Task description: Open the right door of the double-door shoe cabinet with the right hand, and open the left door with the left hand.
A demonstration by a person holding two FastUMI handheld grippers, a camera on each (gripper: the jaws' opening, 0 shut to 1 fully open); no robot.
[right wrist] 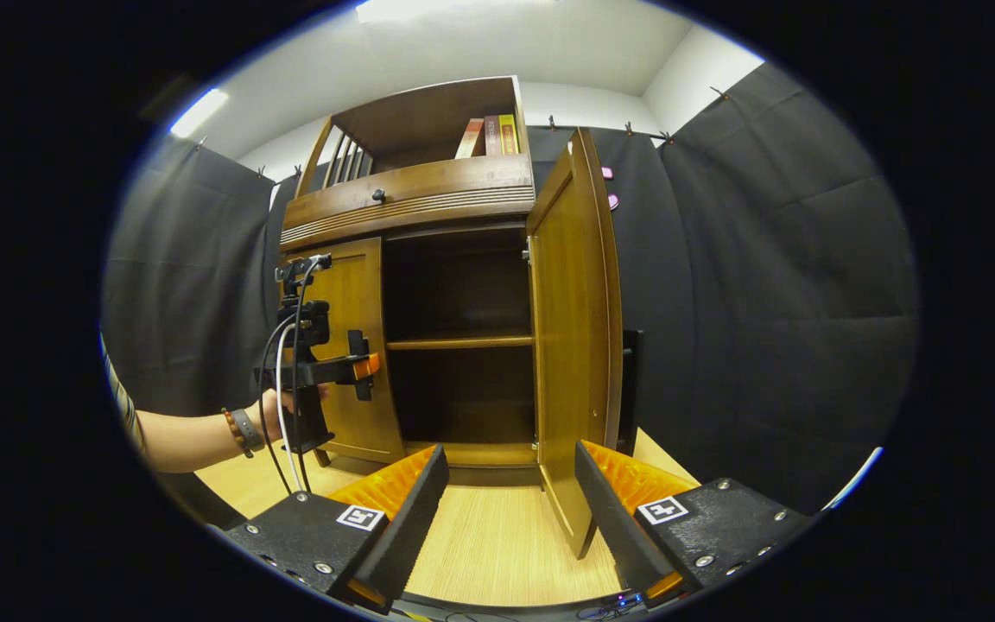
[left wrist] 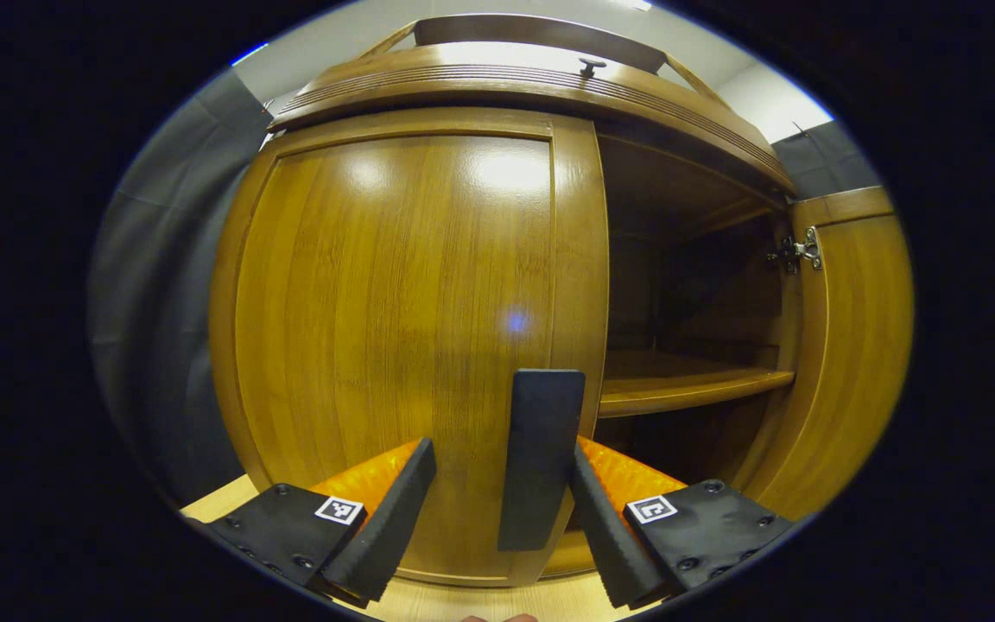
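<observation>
The wooden shoe cabinet (right wrist: 411,203) faces me. Its left door (left wrist: 394,328) is closed, and the door's dark upright handle (left wrist: 541,458) stands between the spread fingers of my left gripper (left wrist: 502,453), which is open and not pressing on it. The right door (right wrist: 571,328) is swung wide open, and its inner face and hinge (left wrist: 800,252) show at the right of the left gripper view. In the right gripper view, a hand holds the left gripper (right wrist: 358,366) at the left door (right wrist: 359,345). My right gripper (right wrist: 510,510) is open and holds nothing, back from the cabinet.
Inside the open half sits a bare shelf (right wrist: 459,343). A drawer with a small knob (right wrist: 378,195) lies above the doors, and books (right wrist: 493,136) stand on top. Light wooden floor (right wrist: 497,544) stretches in front. Black cloth walls (right wrist: 765,302) close in on both sides.
</observation>
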